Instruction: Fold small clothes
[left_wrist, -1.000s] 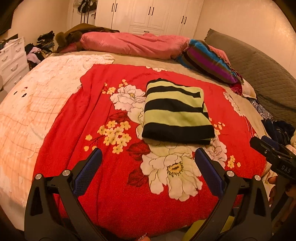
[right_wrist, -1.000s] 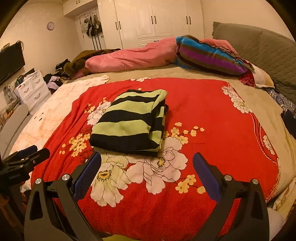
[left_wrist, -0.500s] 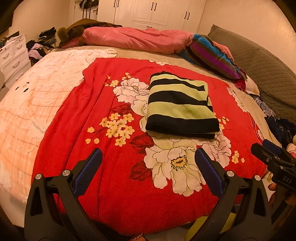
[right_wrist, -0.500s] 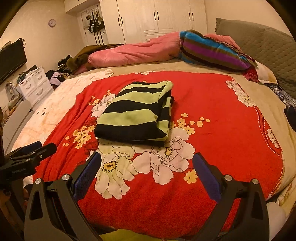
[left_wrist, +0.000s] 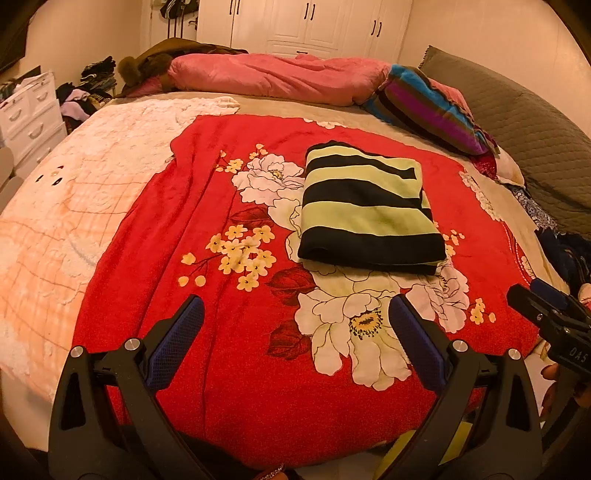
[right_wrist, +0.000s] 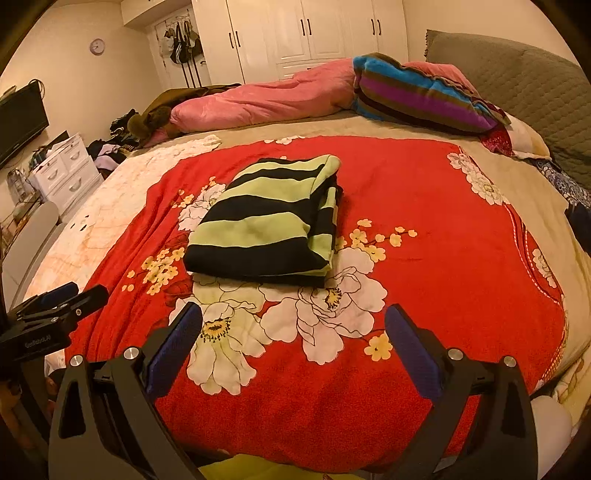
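Pulled back a bit from the striped garment (left_wrist: 365, 206) over the last second: bundle sits slightly further up and deeper in both wrist views, more of the red blanket's near edge showing. Otherwise nothing on the bed shifted.

Garment itself: green-and-black stripes, folded into a neat rectangle, lying flat in the middle of the red floral blanket (left_wrist: 207, 369). Layered edges stacked on its right side in the right wrist view (right_wrist: 328, 221), fold looking tidy and closed. Not touched by anything.

Left gripper (left_wrist: 295, 332) hanging near the garment's front edge, well short of it, jaws spread wide and gripping nothing. Right gripper (right_wrist: 293, 334) same story: spread wide, empty, also short of the garment's near edge. Each one poking into the other's view at the side, so both parked on the garment's near side, left one off its left corner, right one off its right.

Beyond the garment: pink quilt (left_wrist: 280, 77) bunched along the far side, striped pillow (left_wrist: 428, 110) off the garment's far right, grey headboard cushion (left_wrist: 524, 140) past that. White textured cover (left_wrist: 92, 192) well to the garment's left, white drawers (left_wrist: 29, 114) further left still, white wardrobe doors (right_wrist: 317, 33) behind everything.

Judging by all that: fold looks finished, both tools let go and backing away. Probably done with this piece, or ready for the next one. No second garment obviously laid out near this one, so hard to say what comes next.
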